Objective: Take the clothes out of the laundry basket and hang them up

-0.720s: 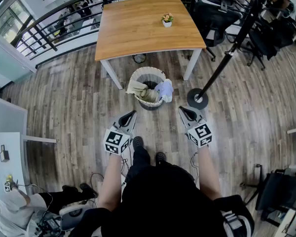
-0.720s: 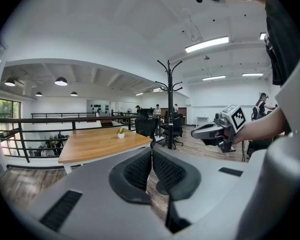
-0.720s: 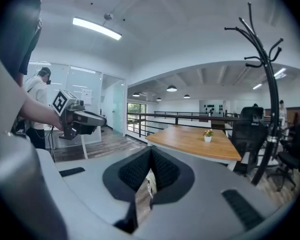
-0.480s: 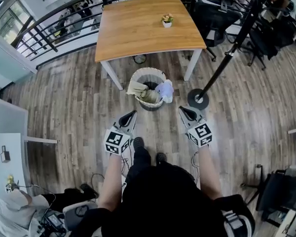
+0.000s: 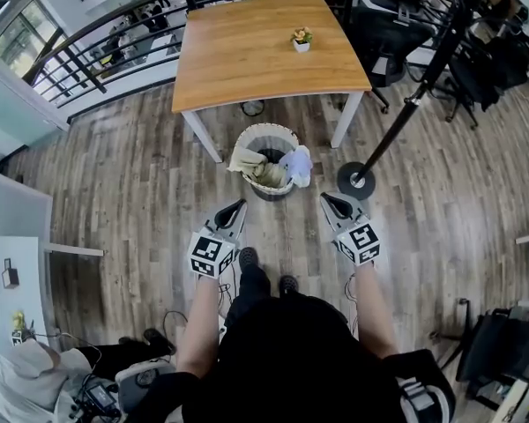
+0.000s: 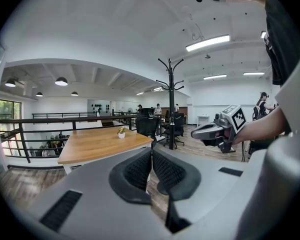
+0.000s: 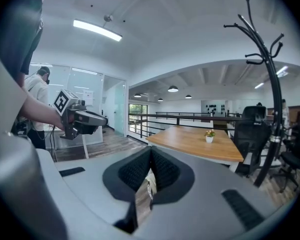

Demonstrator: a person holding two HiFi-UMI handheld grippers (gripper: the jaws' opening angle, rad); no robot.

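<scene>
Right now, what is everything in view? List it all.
floor: grey-brown planks, all around
table: one, wood top, white legs, ahead
plant: one, small, white pot, on table
basket: one, pale woven, on floor before table
clothes: a few, beige and whitish, in basket
coat stand: one, black, right of basket
chairs: several, black, far right
railing: black, behind table
left gripper: grey, shut, empty
right gripper: grey, shut, empty

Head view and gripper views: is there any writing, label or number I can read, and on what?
No readable text anywhere.
The cube on the left gripper: black-and-white squares only, no letters.
The cube on the right gripper: the same.
A posted sheet, right gripper view: too blurred.
</scene>
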